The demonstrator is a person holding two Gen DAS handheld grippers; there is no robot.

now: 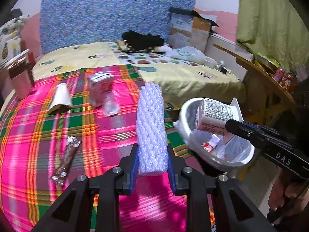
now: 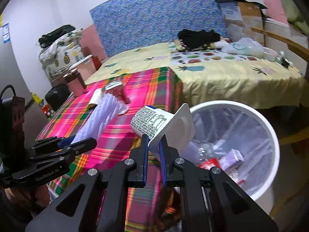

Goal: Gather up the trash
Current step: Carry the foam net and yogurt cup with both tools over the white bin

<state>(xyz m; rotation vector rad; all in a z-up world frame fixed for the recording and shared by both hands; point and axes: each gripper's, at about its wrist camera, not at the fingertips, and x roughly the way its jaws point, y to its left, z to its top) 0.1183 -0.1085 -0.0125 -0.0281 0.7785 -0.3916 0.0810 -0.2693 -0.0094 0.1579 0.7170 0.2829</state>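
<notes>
Nearest, two grippers show, one per hand. On the left gripper point(image 1: 152, 166), the fingers stand partly apart, clamped on one white foam fruit net point(image 1: 151, 127) that rises upright toward 12 o'clock above the table point(image 1: 115, 131) with its pink plaid cloth. On the right gripper point(image 2: 154, 150), the fingers are pressed nearly together, pinching the rim of one white yogurt cup point(image 2: 164, 123), which tilts on its side over the table's edge, just beside the bin at 3 o'clock. One white trash bin point(image 2: 270, 135), lined with clear plastic, stands beside the table and holds several scraps, red and purple among them, too jumbled to count. On the cloth, at 9 o'clock of the left gripper, lies one brown snack wrapper point(image 1: 65, 158). Farther, toward 11 o'clock, sit one white paper piece point(image 1: 60, 98), one pink carton point(image 1: 100, 89) and one clear plastic piece point(image 1: 110, 106) touching the carton. Beyond is one bed point(image 1: 183, 77) with yellow sheets.
</notes>
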